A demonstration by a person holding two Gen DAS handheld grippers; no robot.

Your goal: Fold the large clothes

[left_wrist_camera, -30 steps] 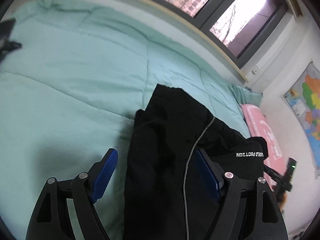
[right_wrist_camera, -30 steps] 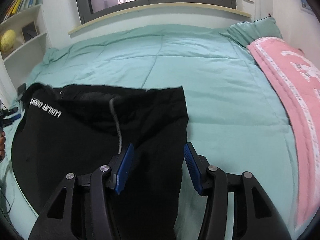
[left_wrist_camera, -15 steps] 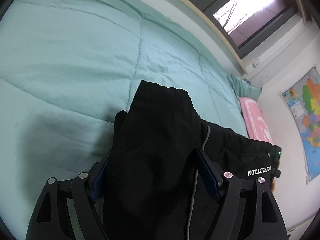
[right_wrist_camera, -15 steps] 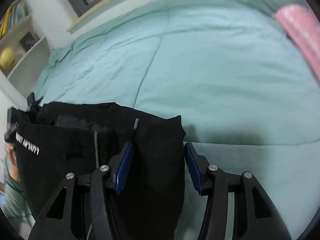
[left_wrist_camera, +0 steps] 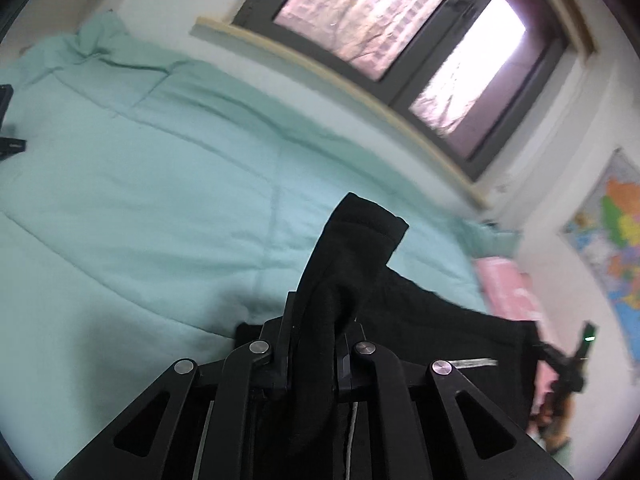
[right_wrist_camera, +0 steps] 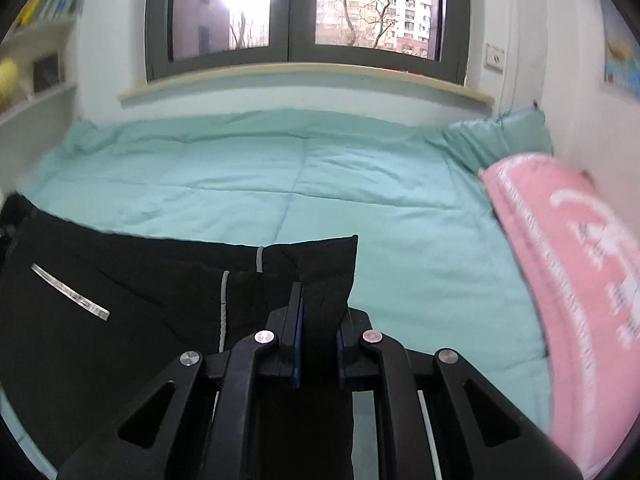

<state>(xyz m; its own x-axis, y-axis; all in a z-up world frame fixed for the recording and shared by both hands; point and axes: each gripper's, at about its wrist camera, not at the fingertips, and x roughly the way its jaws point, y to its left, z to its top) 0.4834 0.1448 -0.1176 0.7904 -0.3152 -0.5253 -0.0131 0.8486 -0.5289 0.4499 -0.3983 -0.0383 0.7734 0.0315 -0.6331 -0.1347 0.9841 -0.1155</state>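
Note:
A large black garment (right_wrist_camera: 120,304) with a white strip of lettering and grey cords hangs between my two grippers over the mint-green bed (right_wrist_camera: 280,184). My left gripper (left_wrist_camera: 316,320) is shut on one corner of the garment (left_wrist_camera: 352,248), which sticks up past the fingers. My right gripper (right_wrist_camera: 318,320) is shut on the other corner (right_wrist_camera: 328,264). The fabric between the corners stretches away to the left in the right wrist view. The blue pads are mostly hidden by cloth.
A pink blanket (right_wrist_camera: 572,264) lies along the bed's right side, with a green pillow (right_wrist_camera: 500,140) behind it. A window (right_wrist_camera: 304,12) and sill run behind the bed. Shelves (right_wrist_camera: 36,72) stand at left. A wall map (left_wrist_camera: 612,252) hangs at right.
Both grippers have closed on the corners of the black garment and lifted it off the bed; both views now tilt up toward the window.

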